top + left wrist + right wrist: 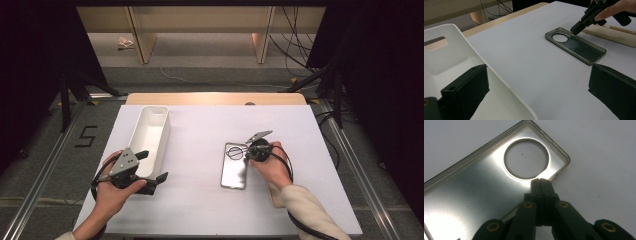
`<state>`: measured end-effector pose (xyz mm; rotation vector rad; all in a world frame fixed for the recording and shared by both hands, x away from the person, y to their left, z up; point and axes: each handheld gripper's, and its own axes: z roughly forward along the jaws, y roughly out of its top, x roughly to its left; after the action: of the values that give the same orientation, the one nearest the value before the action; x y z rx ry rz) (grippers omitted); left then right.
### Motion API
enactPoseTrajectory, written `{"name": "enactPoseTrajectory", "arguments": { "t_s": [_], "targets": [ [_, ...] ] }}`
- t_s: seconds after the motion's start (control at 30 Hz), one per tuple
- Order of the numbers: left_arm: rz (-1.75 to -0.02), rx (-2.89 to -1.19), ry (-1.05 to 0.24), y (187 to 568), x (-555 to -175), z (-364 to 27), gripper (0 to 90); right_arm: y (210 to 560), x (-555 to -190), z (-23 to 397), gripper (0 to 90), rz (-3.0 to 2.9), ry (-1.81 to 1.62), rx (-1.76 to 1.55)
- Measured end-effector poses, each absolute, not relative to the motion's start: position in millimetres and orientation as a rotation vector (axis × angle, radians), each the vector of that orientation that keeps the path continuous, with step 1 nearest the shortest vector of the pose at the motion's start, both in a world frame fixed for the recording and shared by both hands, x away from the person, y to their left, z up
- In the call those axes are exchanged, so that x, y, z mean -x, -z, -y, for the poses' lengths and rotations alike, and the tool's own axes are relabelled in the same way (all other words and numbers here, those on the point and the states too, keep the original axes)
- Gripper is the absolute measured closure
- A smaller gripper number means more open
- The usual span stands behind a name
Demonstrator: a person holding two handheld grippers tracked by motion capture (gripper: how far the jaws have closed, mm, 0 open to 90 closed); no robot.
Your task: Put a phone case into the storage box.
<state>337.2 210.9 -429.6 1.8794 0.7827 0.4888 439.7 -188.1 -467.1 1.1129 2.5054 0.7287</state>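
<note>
A clear grey phone case (234, 169) (579, 47) (474, 190) lies open side up on the white table cover, its round camera cutout at the far end. My right gripper (248, 154) (575, 30) (540, 181) points down with its jaws shut together, the tips at the case's right rim beside the cutout. Whether they pinch the rim I cannot tell. My left gripper (151, 166) (537, 72) is open with nothing between its jaws. One jaw hangs over the near end of the white bin (162, 135) (454, 50), the other over the table.
A flat beige slab (275, 196) (614, 35) lies under the right hand, right of the case. The white bin is empty. The white cover (200, 200) spreads over a wooden table (215, 98); stands and cables ring the floor.
</note>
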Motion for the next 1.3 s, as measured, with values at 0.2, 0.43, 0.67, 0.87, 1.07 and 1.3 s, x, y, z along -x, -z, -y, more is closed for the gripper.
{"name": "enactPoseTrajectory", "arguments": {
  "t_s": [0.2,0.43,0.67,0.87,1.07,1.3],
  "targets": [
    [-0.783,-1.880,-0.486,429.9,-337.4,-210.6,2.3,467.8,-440.0,187.8,90.0,-2.506,-0.734,-1.103],
    [-0.782,-1.882,-0.487,429.9,-337.3,-210.5,2.3,468.1,-440.1,187.6,90.0,-2.503,-0.747,-1.103],
    [-0.783,-1.883,-0.484,430.1,-337.4,-210.6,2.4,466.5,-440.0,188.5,90.0,-2.492,-0.763,-1.108],
    [-0.783,-1.881,-0.483,430.1,-337.1,-210.9,2.4,461.6,-438.4,192.0,82.5,-2.470,-0.809,-1.100],
    [-0.784,-1.882,-0.482,430.0,-336.5,-211.4,2.4,452.5,-432.1,198.3,69.1,-2.444,-0.856,-1.063],
    [-0.784,-1.882,-0.484,429.7,-335.9,-211.5,2.4,447.5,-425.7,206.1,54.5,-2.464,-0.869,-1.023]
  ]
}}
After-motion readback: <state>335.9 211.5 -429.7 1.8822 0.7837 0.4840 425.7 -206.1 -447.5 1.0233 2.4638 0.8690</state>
